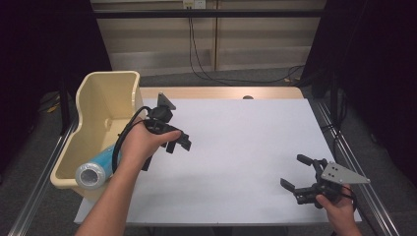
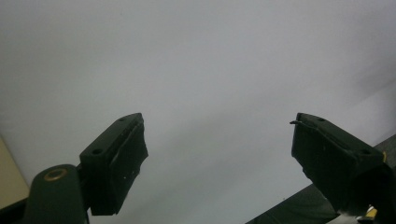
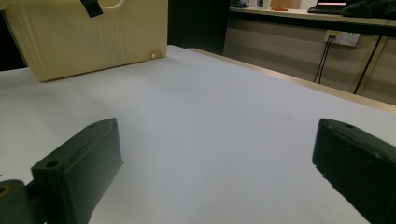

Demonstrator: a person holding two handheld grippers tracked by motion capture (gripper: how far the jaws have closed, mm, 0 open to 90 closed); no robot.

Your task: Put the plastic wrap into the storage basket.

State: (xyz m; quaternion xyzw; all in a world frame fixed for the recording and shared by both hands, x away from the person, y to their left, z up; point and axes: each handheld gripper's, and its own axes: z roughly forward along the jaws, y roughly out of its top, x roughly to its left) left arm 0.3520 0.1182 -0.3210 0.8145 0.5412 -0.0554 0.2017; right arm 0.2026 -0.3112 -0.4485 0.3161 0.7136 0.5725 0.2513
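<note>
High view: above, looking down the table. Gripper views: low, close over table; right faces bin.

This looks like a lab or test room set up for recording, not a home. A table covered with a plain white sheet stands on a metal frame with aluminium rails along its left and right sides. Black curtains close off both sides. On the far wall, a socket plate feeds black cables that trail down over pale panels to a grey carpeted floor. In the right gripper view, a far desk carries what seems to be a laptop, with another wall socket below it, as in an office.
</note>
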